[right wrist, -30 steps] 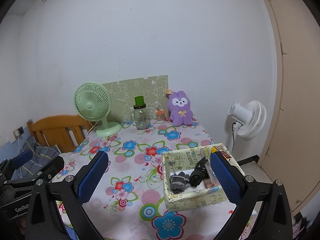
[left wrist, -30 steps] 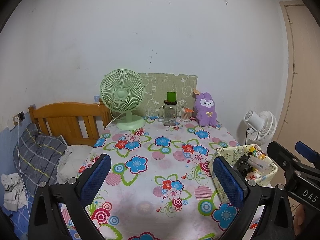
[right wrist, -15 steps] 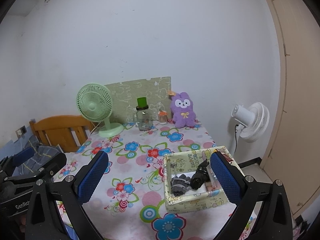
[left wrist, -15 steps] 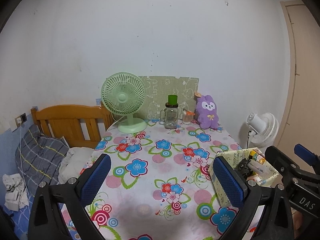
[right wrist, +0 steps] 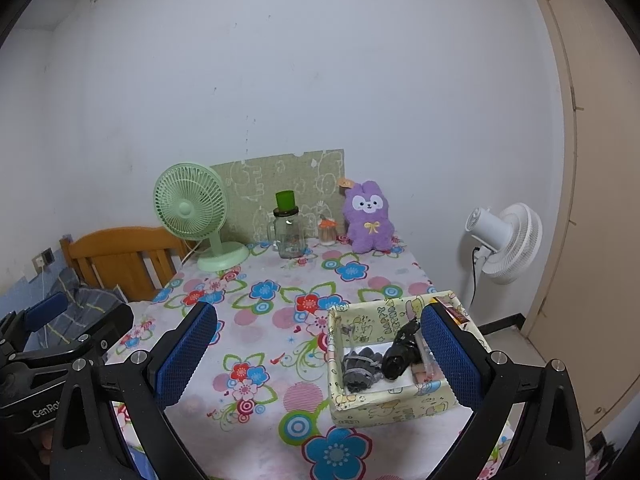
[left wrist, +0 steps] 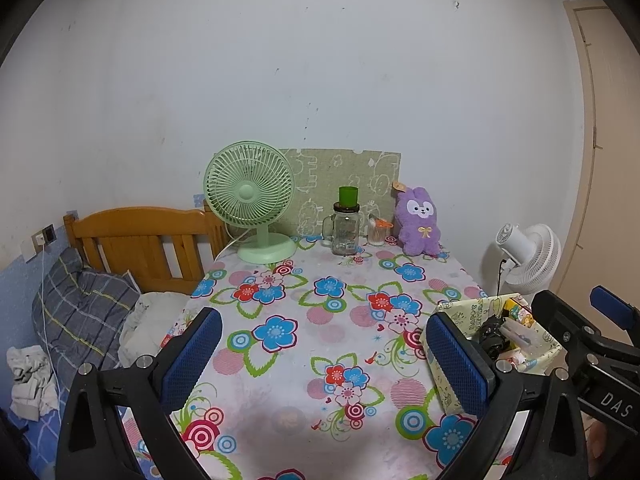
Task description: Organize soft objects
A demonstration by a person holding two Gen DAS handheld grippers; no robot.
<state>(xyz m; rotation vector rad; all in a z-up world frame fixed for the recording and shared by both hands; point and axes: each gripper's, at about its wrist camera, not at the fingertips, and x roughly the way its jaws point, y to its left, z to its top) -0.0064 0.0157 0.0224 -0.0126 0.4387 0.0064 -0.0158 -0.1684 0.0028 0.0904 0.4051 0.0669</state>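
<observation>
Both views have drawn back and risen a little since a second ago: the bench [left wrist: 320,332] looks farther off and more of its flowered cloth shows, while everything on it has stayed put.

A purple plush rabbit [right wrist: 369,216] sits upright at the far edge against the wall, just beside a small cup [right wrist: 327,232] and a glass jar [right wrist: 289,236], with a green fan [right wrist: 191,216] further left. A paper box [right wrist: 372,404] stands at the near right corner, holding a grey soft bundle [right wrist: 360,368] and a black item [right wrist: 402,352] I cannot identify.

Left gripper [left wrist: 324,360] and right gripper [right wrist: 316,356] both stand wide open with nothing held, pointing level over the near edge, side by side and well short of the rabbit.

My judgement is that this fits either a pause ahead of a reach or a withdrawal once things are sorted; with the rabbit outside the box and soft pieces inside it, the pictures do not settle which.
</observation>
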